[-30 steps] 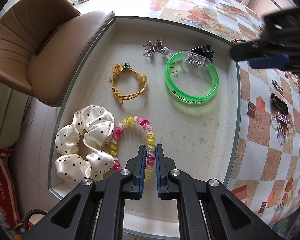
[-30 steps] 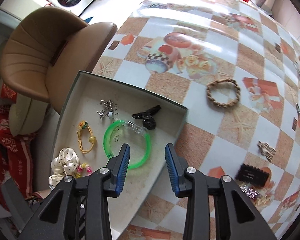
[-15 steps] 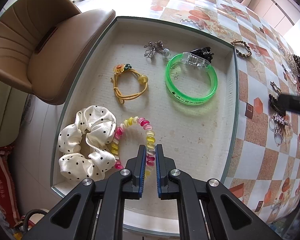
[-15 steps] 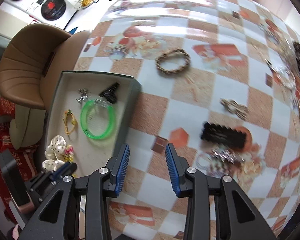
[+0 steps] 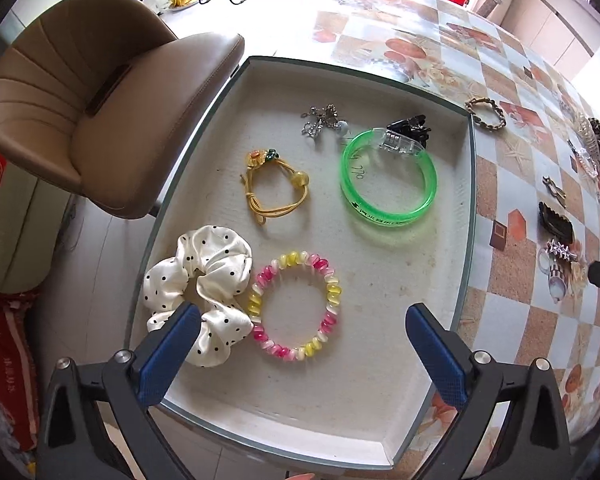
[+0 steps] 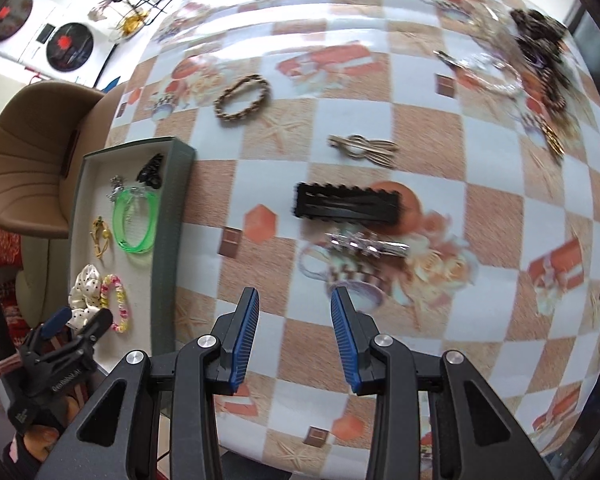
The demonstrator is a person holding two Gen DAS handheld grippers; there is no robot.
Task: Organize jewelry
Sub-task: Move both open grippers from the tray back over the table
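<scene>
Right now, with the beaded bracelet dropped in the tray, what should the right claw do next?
Probably ease the right claw forward and down onto the black hair clip: it lies loose on the table just ahead, and the claw is open and empty.

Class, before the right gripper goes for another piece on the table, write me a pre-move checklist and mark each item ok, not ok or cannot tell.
1. Pink and yellow beaded bracelet lies released in the grey tray: ok; the left gripper jaws have just been opening, pads clear of it.
2. Right gripper empty and open: ok.
3. Black rectangular hair clip lies flat on the table ahead, unobstructed: ok.
4. Silver sparkly clip apart from the black clip: cannot tell, blurred.
5. Bare tray floor left for more pieces: ok.
</scene>
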